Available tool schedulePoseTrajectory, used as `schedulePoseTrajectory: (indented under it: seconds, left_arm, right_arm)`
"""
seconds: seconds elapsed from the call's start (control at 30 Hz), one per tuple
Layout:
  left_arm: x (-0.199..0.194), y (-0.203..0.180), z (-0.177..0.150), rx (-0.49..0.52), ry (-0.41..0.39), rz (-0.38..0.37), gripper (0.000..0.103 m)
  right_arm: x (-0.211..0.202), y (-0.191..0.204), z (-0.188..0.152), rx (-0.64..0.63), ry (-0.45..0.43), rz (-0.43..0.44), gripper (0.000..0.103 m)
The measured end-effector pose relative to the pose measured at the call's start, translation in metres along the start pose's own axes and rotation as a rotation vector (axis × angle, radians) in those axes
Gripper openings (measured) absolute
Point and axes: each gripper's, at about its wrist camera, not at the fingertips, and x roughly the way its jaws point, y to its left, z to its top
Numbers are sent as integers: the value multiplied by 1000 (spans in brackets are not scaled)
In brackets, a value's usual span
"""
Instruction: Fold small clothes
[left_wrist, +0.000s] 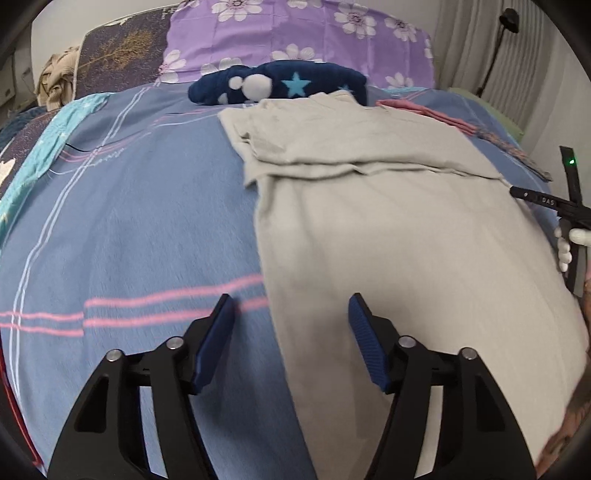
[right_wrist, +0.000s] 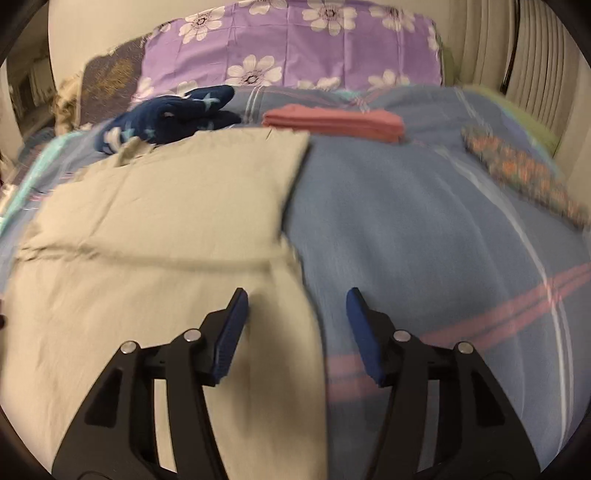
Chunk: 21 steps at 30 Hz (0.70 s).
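A beige garment (left_wrist: 388, 229) lies flat on the blue bedspread (left_wrist: 129, 221), its far part folded over onto itself. My left gripper (left_wrist: 291, 306) is open and empty, straddling the garment's left edge near its near end. My right gripper (right_wrist: 297, 299) is open and empty, straddling the same garment's (right_wrist: 155, 236) right edge. The right gripper's tip also shows in the left wrist view (left_wrist: 535, 201) at the garment's right edge.
A dark blue star-patterned garment (left_wrist: 280, 83) and a folded pink garment (right_wrist: 332, 122) lie at the far side. A patterned folded cloth (right_wrist: 524, 173) lies at the right. A purple flowered pillow (right_wrist: 291, 48) stands at the headboard. Bare bedspread (right_wrist: 424, 221) lies right of the beige garment.
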Motion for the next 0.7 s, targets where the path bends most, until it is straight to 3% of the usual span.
schedulePoseTrajectory:
  seconds: [0.03,0.1,0.2,0.47,0.7]
  left_arm:
    - [-5,-1,-7,-5,-5,-24,56]
    - [-13,-2,-18,-22,-8,-59,39]
    - [-23,-4,-34,-54,-7,-98,28]
    - [-49,-15,-78,-70,-17,-263,28]
    - [-75,-25,-118,-103,2,-362,28]
  right_arm:
    - [-9,-7,-10,11,12,20,55]
    - [-25,-19,-30,22,24,46,54]
    - [-52,-38,-69,61,44,130,50]
    - [-120,-48,-151,75,36,290,50]
    - [-151,-45,-188,106,67,404,50]
